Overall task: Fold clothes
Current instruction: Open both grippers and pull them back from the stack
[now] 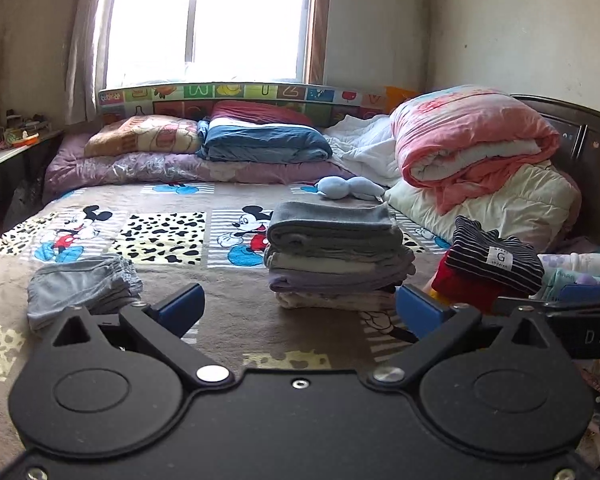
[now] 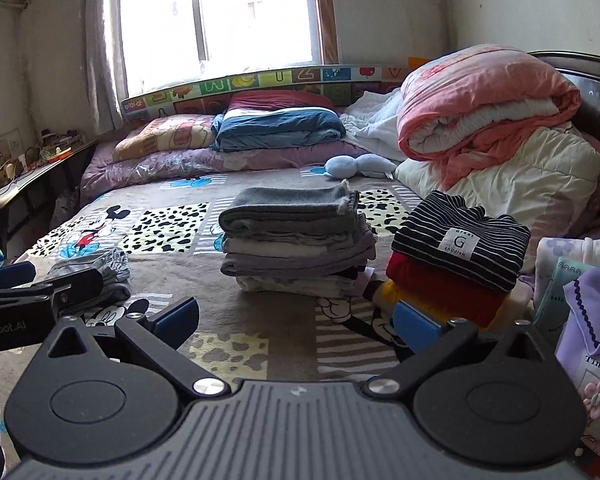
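A stack of folded grey and lilac clothes [image 1: 336, 252] sits mid-bed; it also shows in the right wrist view [image 2: 296, 244]. A second stack, a striped top over red and yellow garments [image 1: 492, 268], stands to its right [image 2: 456, 260]. A small folded grey garment [image 1: 80, 288] lies at the left [image 2: 100, 276]. My left gripper [image 1: 300, 308] is open and empty, hovering over the bed in front of the grey stack. My right gripper [image 2: 296, 320] is open and empty, just in front of both stacks.
The Mickey Mouse bedspread [image 1: 160, 240] covers the bed. Folded quilts and pillows [image 1: 476, 140] pile up at the back and right. A light blue soft toy [image 1: 348, 188] lies behind the stack. Lilac and teal clothes [image 2: 584, 304] lie at the right. A cluttered side table [image 2: 28, 168] stands left.
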